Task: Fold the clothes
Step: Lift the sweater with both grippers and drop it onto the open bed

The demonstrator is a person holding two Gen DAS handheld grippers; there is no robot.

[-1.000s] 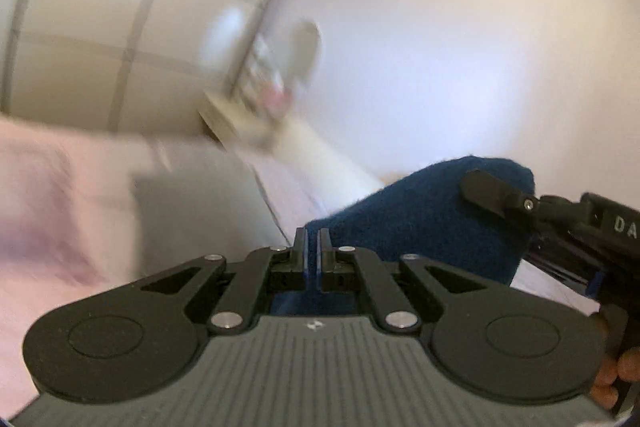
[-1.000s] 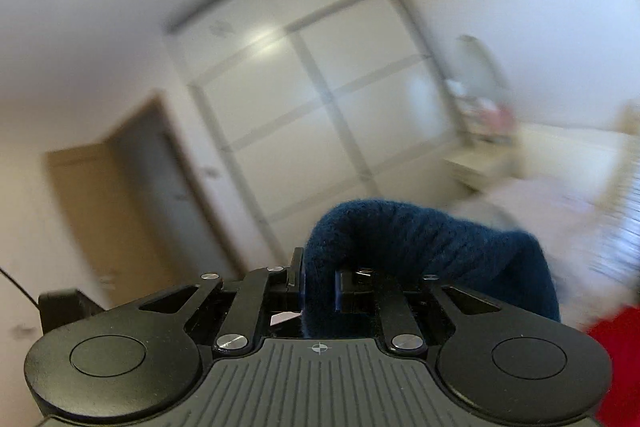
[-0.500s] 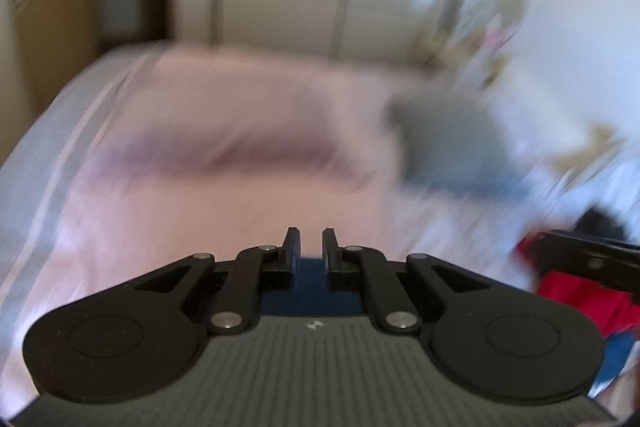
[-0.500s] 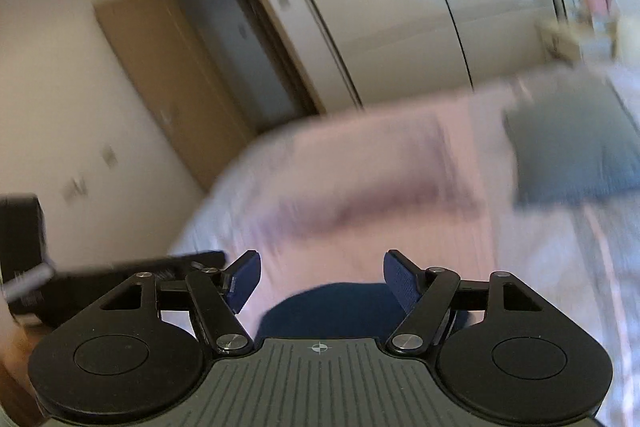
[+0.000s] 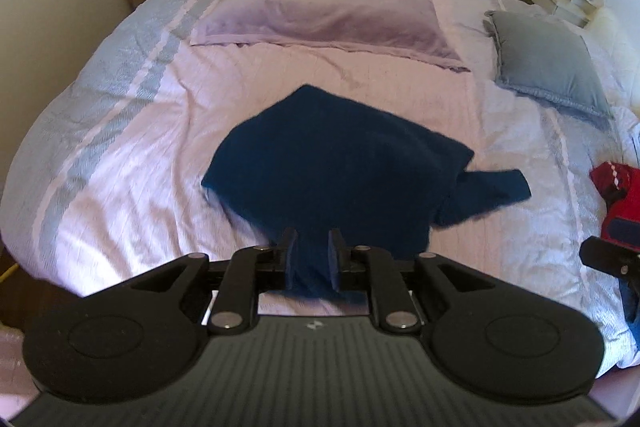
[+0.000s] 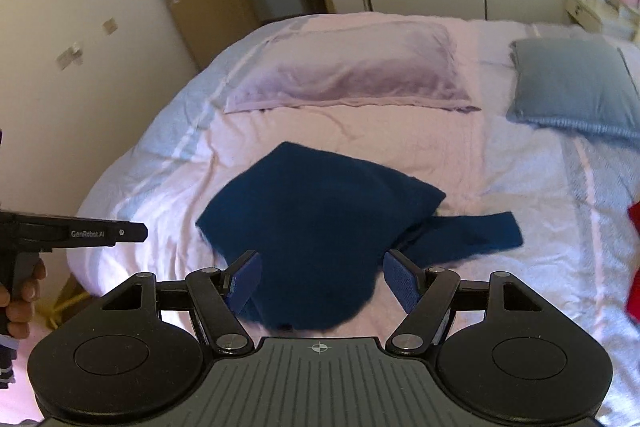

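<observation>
One dark navy knitted sweater [image 5: 336, 167] is lying mostly flat in the middle of the bed with pale pink and grey striped bedding [image 5: 120, 131], body spread wide and one sleeve sticking out to the right, with the near edge bunched up toward the cameras. The left tongs [image 5: 312, 245] are pinched on that near edge, fabric caught between the two fingers with only a narrow gap. The right tongs [image 6: 322, 277] are spread wide apart, blue pads showing, holding nothing, with the sweater's near edge lying between and below them. No containers around, just the bed carrying a long lilac pillow [image 5: 320, 15] at the far side, a square grey cushion [image 5: 548, 63] to the right and a red garment [image 5: 616, 195] at the right edge. Compared to a second ago it's a big change: then the sweater was up in the air, gripped by both tongs, cameras pointing at the wardrobe and wall. Now it's down on the bedding and the right tongs have let go.
</observation>
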